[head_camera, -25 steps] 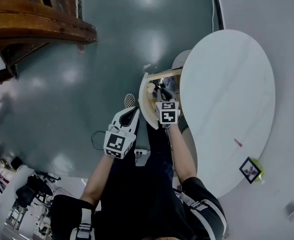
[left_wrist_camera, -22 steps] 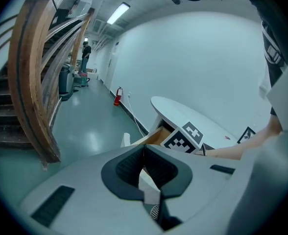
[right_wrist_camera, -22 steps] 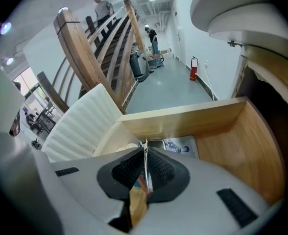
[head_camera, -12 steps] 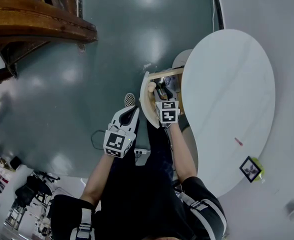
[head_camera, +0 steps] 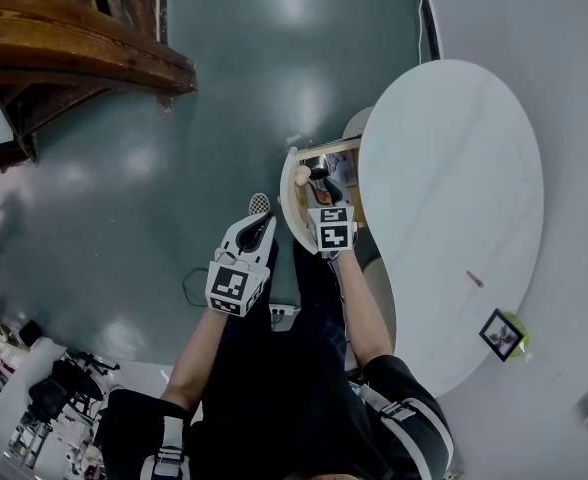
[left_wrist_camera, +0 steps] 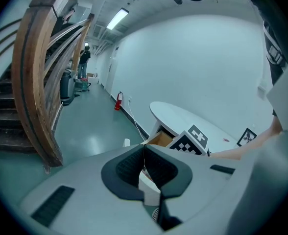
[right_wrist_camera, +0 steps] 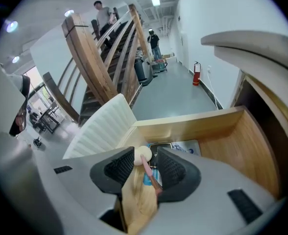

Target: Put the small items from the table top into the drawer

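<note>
We look from three places. The head camera looks steeply down from high above, past our arms, onto the floor (head_camera: 174, 168). It takes in the table (head_camera: 454, 188) at right, the open drawer (head_camera: 329, 148) at the middle and the stairs (head_camera: 74, 58) at upper left, with the left gripper (head_camera: 260, 218) and right gripper (head_camera: 319, 183) small below. The left gripper's (left_wrist_camera: 143, 149) camera sits behind closed jaws and faces out across the floor, with the stairs (left_wrist_camera: 36, 82) near at left and the table (left_wrist_camera: 183, 119) and drawer (left_wrist_camera: 159, 139) farther off. The right gripper's (right_wrist_camera: 147, 155) camera hangs close over the drawer (right_wrist_camera: 193, 124). It looks in between jaws that have just been opening, a pink stick (right_wrist_camera: 149, 173) between them and the stairs (right_wrist_camera: 100, 67) beyond. All three views share drawer and stairs.
</note>
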The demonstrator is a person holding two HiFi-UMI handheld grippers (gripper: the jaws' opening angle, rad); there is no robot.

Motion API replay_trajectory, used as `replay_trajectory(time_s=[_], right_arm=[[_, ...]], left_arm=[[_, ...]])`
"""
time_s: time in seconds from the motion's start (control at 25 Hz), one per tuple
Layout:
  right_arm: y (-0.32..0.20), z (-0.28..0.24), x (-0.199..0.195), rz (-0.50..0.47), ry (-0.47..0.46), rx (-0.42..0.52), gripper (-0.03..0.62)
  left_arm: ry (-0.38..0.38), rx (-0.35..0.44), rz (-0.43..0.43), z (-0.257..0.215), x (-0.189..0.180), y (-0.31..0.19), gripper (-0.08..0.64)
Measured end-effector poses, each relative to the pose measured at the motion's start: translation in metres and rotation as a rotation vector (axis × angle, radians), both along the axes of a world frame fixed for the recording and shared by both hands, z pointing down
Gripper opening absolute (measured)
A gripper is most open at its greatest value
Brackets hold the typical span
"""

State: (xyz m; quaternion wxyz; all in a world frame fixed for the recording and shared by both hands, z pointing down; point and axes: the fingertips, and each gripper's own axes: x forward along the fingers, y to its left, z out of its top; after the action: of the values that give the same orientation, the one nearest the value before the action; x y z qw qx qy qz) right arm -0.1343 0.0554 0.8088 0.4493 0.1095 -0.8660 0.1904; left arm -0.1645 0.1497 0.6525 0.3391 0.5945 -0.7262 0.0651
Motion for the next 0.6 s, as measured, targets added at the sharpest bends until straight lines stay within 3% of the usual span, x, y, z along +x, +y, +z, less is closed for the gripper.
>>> replay_trajectory(time_s=[0.32, 0.6], right_arm=[[0.006, -0.046, 0.005, -0.018, -0.063, 0.025, 0.156], [0.008, -0.109, 0.016, 0.017, -0.148, 0.071, 0.093]], left_arm=[[-0.057, 0.046, 0.002, -0.039, -0.005, 0.003, 0.020], [-0.106, 0.109, 0.030, -0.084, 0.003, -0.004, 0.020]])
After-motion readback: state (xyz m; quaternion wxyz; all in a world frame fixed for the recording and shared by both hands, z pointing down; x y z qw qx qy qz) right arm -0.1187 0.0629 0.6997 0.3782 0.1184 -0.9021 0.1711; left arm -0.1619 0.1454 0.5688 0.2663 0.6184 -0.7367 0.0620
